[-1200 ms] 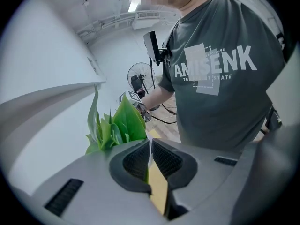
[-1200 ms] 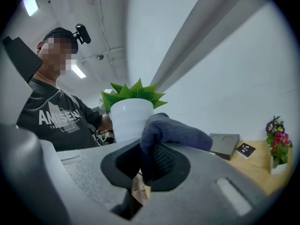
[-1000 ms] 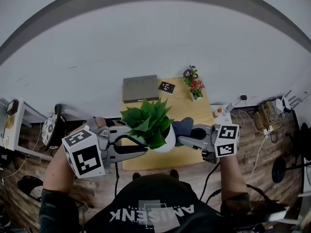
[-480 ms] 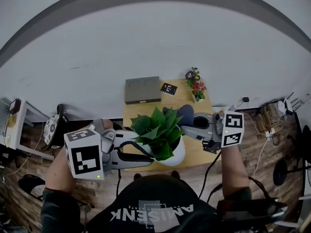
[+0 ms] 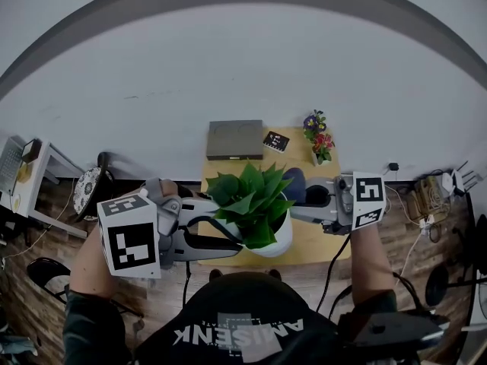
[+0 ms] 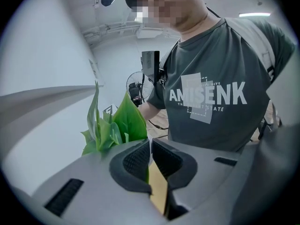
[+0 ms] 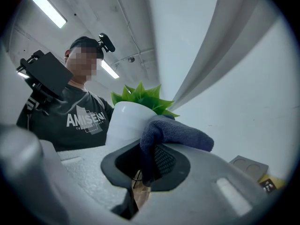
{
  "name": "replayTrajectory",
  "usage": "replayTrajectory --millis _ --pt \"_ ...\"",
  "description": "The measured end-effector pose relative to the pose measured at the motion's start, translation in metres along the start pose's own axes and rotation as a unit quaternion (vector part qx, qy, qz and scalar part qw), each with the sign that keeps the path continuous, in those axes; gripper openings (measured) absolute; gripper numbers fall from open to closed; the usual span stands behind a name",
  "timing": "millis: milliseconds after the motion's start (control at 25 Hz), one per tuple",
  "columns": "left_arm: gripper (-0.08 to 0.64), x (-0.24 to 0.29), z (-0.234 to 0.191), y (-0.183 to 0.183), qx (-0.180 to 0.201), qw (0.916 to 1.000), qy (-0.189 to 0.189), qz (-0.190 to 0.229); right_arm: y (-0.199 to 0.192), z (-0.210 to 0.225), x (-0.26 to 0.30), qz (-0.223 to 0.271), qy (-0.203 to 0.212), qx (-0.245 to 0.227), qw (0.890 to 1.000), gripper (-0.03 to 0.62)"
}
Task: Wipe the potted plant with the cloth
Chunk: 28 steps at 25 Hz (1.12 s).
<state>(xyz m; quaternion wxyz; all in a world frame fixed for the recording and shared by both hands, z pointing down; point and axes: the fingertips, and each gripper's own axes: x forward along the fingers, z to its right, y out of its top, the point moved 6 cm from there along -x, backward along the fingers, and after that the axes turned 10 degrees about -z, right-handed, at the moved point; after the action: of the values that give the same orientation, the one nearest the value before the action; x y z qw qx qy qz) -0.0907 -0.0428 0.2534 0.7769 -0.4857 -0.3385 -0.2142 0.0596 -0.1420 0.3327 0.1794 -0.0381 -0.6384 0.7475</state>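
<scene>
Gripping from both sides, a person steadies and cleans a potted plant (image 5: 259, 211) above a small wooden table (image 5: 323, 243). The left gripper (image 6: 151, 157) has its jaws pinched nearly together on a thin white edge, prob. the rim of the pot (image 7: 125, 123). A sliver of leaf sits btw the pads (image 6: 133, 162) too. That clamp looks meant to stop the plant turning or tipping while the other side is rubbed. Leaves (image 6: 117, 125) rise just beyond these jaws, to their left.

The right gripper (image 7: 147, 162) has its jaws closed on a cloth (image 7: 174, 132), w/ a bunched fold bulging past the jaw tips and pressing the pot's side straight ahead. Held so, the soft fold meets the pot, not the hard jaws. Can't tell whether the pot rests on the table or is lifted.

Materials:
- Pot: smooth, glossy white, rounded, likely ceramic or plastic.
- Cloth: dark blue, thick, nubby, limp.
- Leaves: broad, pointed, waxy green.
- Pads: black, ribbed, rubbery, set in grey plastic shells.
</scene>
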Motion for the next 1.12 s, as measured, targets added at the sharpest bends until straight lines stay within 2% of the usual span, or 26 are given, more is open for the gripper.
replayTrajectory --millis 120,320,480,800,1120 --pt "0.018 0.000 0.007 -0.001 -0.009 0.9999 0.006 -0.001 -0.013 -0.006 0.005 -0.008 0.017 0.001 1.000 0.029" --pt "0.018 -0.005 0.006 -0.002 -0.036 0.9988 0.019 0.026 -0.032 -0.009 0.011 -0.006 0.033 0.022 0.999 0.029" --pt "0.018 -0.004 0.004 -0.003 -0.038 0.9985 0.032 0.023 -0.047 -0.011 0.016 0.005 0.035 0.040 0.999 0.029" --pt "0.020 -0.006 -0.013 -0.019 -0.055 0.9983 0.016 0.008 -0.061 -0.011 0.011 0.020 0.022 0.075 0.997 0.029" --pt "0.020 0.005 -0.015 -0.036 -0.071 0.9964 0.034 -0.032 -0.082 -0.033 -0.001 0.030 -0.012 0.091 0.995 0.029"
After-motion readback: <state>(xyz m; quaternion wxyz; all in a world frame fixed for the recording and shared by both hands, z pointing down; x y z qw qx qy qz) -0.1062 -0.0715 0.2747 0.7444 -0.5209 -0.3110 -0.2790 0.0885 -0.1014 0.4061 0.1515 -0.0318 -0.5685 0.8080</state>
